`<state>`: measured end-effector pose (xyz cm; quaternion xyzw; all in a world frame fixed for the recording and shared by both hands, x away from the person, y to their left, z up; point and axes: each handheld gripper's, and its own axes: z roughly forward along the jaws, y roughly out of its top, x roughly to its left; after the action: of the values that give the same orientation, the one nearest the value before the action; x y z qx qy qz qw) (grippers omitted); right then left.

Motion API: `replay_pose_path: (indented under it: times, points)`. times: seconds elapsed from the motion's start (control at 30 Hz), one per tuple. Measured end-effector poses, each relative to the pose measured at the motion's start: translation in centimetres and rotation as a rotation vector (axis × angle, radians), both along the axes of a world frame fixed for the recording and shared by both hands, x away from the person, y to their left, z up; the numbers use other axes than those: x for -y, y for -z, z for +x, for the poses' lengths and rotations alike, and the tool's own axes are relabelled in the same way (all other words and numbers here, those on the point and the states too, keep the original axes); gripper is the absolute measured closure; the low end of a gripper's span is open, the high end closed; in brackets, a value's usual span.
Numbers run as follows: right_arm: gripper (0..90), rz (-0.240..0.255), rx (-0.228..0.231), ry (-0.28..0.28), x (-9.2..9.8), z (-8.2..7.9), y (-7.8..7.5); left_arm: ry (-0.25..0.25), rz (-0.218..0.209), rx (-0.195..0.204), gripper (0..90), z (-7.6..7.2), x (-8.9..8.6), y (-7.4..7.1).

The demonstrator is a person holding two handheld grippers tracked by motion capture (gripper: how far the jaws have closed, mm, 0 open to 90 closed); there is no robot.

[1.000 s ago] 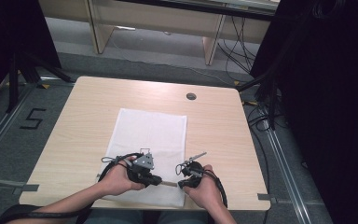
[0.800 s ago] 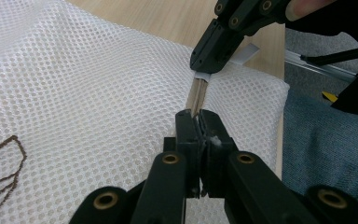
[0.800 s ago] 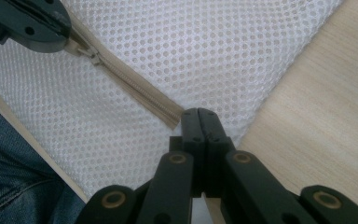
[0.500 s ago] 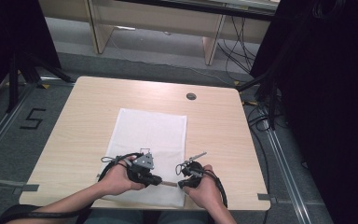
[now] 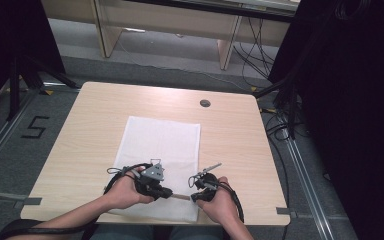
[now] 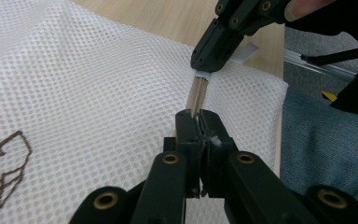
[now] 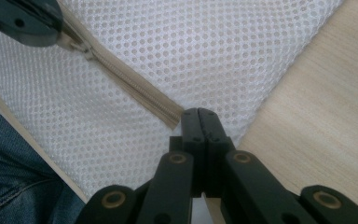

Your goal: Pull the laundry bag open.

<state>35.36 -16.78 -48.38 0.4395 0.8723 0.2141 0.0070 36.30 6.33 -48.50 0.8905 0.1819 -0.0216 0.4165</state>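
A white mesh laundry bag [image 5: 161, 165] is lying flat on the wooden bench [image 5: 240, 145], its long axis running away from the person and its near edge reaching the bench's front edge. A beige zipper [image 7: 133, 88] is running along that near end. A brown printed outline [image 6: 4, 172] is showing on the mesh.

You are sitting in a lab or recording studio, not a home. Your pale wood worktop [image 5: 105, 125] stands on grey carpet [image 5: 25, 160] marked with a taped number 5 [image 5: 34, 129]. Black curtains [image 5: 350, 100] hang at the sides, cables [image 5: 252, 50] trail behind, and a tripod leg [image 5: 14, 85] stands at left.
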Motion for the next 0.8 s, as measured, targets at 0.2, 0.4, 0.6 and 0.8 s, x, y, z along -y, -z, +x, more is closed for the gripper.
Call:
replay_pose_path:
  times: [0.2,0.4,0.6,0.8]
  points:
    - [90.0,-0.010,-0.018,0.021,-0.1,-0.1,-0.1,-0.004,0.004,0.000,87.2,-0.1,-0.1,0.0]
    - [90.0,-0.010,-0.018,0.021,-0.1,-0.1,-0.1,-0.007,0.000,-0.002,87.2,-0.2,-0.1,0.0]
    - [90.0,-0.004,-0.012,0.011,0.0,0.0,0.0,0.001,0.001,0.005,87.3,-0.1,-0.9,-0.2]
    - [90.0,-0.004,-0.012,0.013,0.0,0.0,0.0,-0.018,0.008,0.002,87.3,-0.2,-1.1,-0.2]
